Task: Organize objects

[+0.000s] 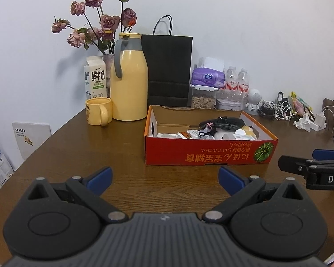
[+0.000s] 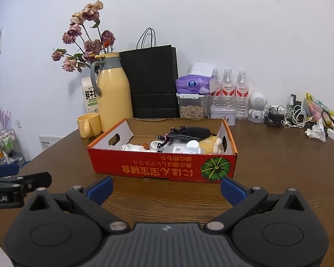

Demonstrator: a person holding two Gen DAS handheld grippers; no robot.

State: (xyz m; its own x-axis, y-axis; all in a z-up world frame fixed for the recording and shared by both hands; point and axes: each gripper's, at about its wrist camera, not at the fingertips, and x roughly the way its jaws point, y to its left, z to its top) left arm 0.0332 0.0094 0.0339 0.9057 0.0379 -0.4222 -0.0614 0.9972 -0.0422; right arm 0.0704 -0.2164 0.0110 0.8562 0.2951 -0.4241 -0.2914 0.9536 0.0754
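Observation:
A red cardboard box [image 1: 207,154] [image 2: 162,166] sits on the brown table, open at the top. Inside lie several small items: a black pouch with a braided strap [image 1: 225,122] [image 2: 189,133], a yellow plush toy [image 2: 211,145], white round containers [image 2: 192,144] and crumpled white paper [image 2: 131,148]. My left gripper [image 1: 164,178] is open above the bare table, in front of the box and to its left. My right gripper [image 2: 167,188] is open just before the box's front wall. Both hold nothing. Each shows at the edge of the other's view.
Along the wall stand a yellow thermos jug [image 1: 129,77], a yellow mug [image 1: 99,110], a milk carton [image 1: 95,79], dried roses [image 1: 95,22], a black paper bag [image 1: 167,71], a purple tissue pack [image 2: 193,84], water bottles [image 2: 228,89], a white robot figure [image 2: 257,106] and tangled cables [image 2: 287,115].

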